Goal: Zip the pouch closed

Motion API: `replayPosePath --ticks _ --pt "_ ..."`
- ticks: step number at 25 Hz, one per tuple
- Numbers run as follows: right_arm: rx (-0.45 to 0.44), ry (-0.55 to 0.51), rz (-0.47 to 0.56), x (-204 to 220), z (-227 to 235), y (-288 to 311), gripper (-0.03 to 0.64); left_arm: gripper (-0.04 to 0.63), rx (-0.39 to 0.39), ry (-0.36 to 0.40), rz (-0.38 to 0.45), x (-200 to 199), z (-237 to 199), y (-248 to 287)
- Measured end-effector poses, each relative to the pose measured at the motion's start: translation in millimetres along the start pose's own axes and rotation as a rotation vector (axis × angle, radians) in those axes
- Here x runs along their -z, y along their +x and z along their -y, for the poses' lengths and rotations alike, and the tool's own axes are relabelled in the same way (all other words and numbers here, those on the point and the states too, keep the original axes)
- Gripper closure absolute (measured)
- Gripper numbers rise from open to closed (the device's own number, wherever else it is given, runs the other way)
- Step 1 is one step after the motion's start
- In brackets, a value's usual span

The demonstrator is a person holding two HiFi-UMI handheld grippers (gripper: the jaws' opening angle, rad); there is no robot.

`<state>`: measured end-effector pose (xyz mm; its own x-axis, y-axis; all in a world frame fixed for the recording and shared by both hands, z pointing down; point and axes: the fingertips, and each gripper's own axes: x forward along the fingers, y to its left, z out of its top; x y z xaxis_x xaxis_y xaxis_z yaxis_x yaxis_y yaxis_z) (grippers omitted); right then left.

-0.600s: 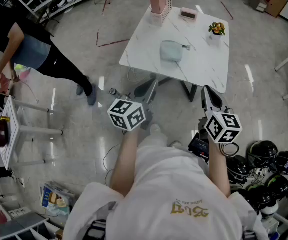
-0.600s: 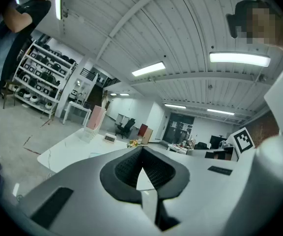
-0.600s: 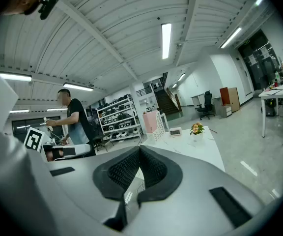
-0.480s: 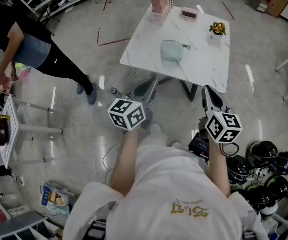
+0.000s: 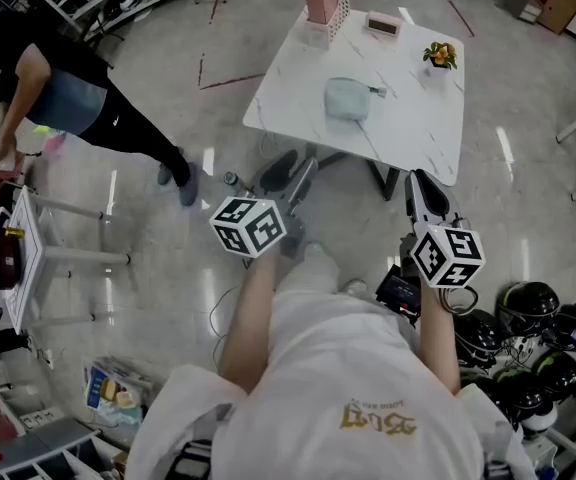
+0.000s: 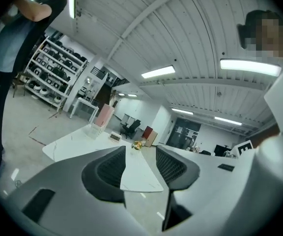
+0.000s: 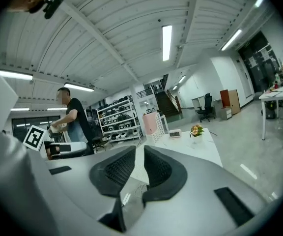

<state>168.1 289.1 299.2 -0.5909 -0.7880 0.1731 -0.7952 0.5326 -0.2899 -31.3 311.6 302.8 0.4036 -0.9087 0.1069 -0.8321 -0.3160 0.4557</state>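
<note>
Resting flat on the white marble-pattern table: a pale grey-green soft fabric pouch, well ahead of both claws. Left claw spread wide, holding nothing. Right claw nearly closed, thin gap showing, also holding nothing.

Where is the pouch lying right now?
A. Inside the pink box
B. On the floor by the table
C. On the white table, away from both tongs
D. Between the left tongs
C: the pale green pouch lies on the white table, while the left tongs and right tongs are near the person, holding nothing.
</note>
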Motion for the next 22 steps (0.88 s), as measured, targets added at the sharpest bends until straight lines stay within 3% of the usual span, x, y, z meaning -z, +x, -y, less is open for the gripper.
replayPosePath --ticks 3,13,22 --pt "0.006 -0.028 -0.020 2 3 5 0.495 0.379 -0.013 -0.042 0.008 1 -9 1" --pt "0.045 0.013 -0.081 12 35 63 0.492 0.379 0.009 -0.054 -0.066 4 -46 57" --pt "0.094 0.032 -0.146 1 78 182 0.495 0.388 0.043 -0.080 -0.125 -28 -126 165"
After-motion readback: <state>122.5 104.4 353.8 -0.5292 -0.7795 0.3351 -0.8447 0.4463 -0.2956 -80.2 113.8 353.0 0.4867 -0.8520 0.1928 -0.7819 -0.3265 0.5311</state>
